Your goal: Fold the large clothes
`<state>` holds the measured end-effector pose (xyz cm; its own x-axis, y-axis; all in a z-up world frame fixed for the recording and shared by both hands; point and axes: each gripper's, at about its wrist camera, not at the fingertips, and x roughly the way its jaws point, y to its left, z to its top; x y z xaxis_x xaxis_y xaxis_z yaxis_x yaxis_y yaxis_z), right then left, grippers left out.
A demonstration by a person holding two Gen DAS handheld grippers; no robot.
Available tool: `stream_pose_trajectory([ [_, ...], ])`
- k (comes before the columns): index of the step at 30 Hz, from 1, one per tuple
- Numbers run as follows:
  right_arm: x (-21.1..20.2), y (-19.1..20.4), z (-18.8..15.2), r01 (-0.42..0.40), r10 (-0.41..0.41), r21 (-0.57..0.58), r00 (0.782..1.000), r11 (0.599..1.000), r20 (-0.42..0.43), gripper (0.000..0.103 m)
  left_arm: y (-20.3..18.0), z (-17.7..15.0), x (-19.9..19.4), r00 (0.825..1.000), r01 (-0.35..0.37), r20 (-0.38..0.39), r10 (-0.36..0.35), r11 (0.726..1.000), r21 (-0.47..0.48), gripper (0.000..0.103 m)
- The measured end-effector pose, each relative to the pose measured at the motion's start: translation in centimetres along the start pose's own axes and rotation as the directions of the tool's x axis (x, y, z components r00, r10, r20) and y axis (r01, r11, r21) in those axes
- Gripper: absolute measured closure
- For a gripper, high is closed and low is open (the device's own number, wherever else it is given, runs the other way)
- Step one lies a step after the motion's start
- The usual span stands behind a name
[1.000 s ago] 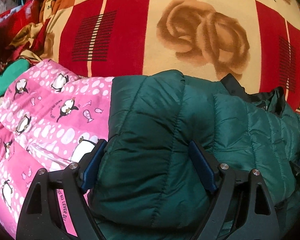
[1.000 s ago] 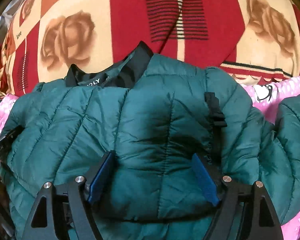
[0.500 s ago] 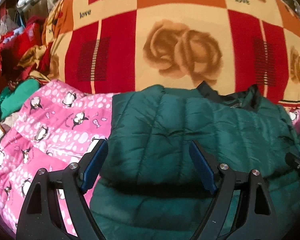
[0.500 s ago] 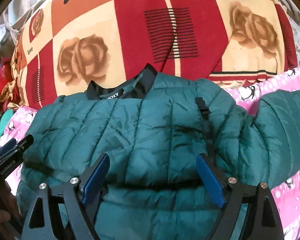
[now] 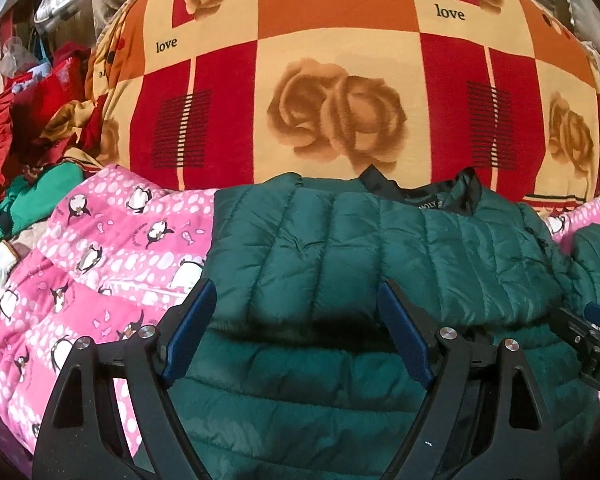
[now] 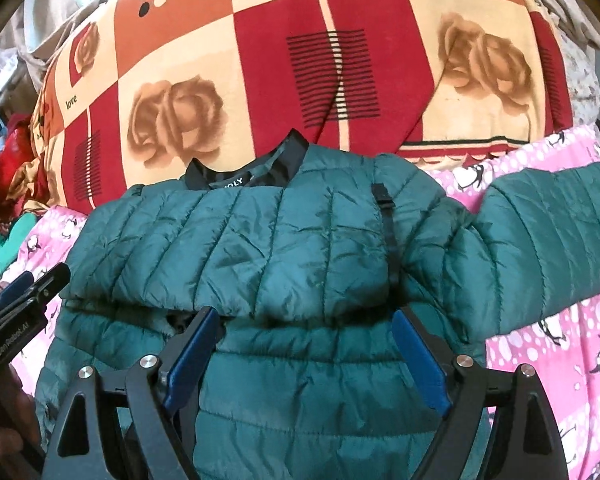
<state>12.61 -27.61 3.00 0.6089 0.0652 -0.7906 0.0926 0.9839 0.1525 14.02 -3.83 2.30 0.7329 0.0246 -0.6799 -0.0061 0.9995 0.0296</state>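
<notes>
**Below both grippers, a green puffer jacket lies half folded**

Beneath the left gripper (image 5: 296, 320) the dark green quilted jacket (image 5: 380, 248) lies spread on a pink penguin-print quilt (image 5: 100, 264), its upper part doubled over the lower part so that a fold edge runs across just ahead of the blue pads. That gripper's jaws stand wide apart with nothing pinched between them; the padded fabric simply lies under the gap. Off to the gripper's left the pink quilt shows bare, and farther that way sits a heap of red and green clothes (image 5: 24, 152). Ahead of the fingers, past the jacket's black collar (image 5: 424, 196), spreads a blanket (image 5: 340, 60) checked in red, orange and cream, printed with brown roses and the word "love".

Under the right gripper (image 6: 306, 342) lies the same jacket (image 6: 292, 240), the fold edge again crossing right at the fingertips. Its jaws are also spread wide and grip nothing; they have just been opening, with the jacket below them rather than clamped. A black strap (image 6: 388, 232) runs down the jacket ahead and slightly right of the fingers. One sleeve (image 6: 548, 240) stretches out to the gripper's right across the pink quilt (image 6: 560, 360). At the far left of this view the left gripper's tips (image 6: 32, 284) hover beside the jacket's edge.
</notes>
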Motion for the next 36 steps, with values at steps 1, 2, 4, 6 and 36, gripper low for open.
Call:
stream_pose_trajectory([
  [1, -0.2, 0.0, -0.2, 0.0, 0.0, 0.0, 1.0, 1.0, 0.001, 0.017, -0.1, -0.1, -0.1, 1.0, 0.001, -0.002, -0.001, 1.0, 0.001, 0.02],
  [2, -0.4, 0.0, -0.3, 0.0, 0.0, 0.0, 1.0, 1.0, 0.002, 0.017, -0.1, -0.2, -0.3, 1.0, 0.002, -0.003, -0.002, 1.0, 0.002, 0.02],
  [4, -0.7, -0.1, -0.5, 0.0, 0.0, -0.002, 1.0, 1.0, 0.005, 0.017, -0.2, -0.5, -0.6, 1.0, 0.002, 0.0, -0.002, 1.0, 0.004, 0.02],
  [6, -1.1, -0.2, -0.8, 0.004, -0.004, -0.005, 1.0, 1.0, 0.008, 0.017, -0.4, -0.8, -1.0, 1.0, 0.007, 0.0, -0.007, 1.0, 0.006, 0.02],
  [36, -7.0, -5.4, -2.6, 0.102, -0.103, 0.015, 0.991, 0.995, 0.081, 0.017, -3.8, -2.1, -6.0, 0.991, 0.133, -0.031, -0.133, 0.991, -0.018, 0.02],
])
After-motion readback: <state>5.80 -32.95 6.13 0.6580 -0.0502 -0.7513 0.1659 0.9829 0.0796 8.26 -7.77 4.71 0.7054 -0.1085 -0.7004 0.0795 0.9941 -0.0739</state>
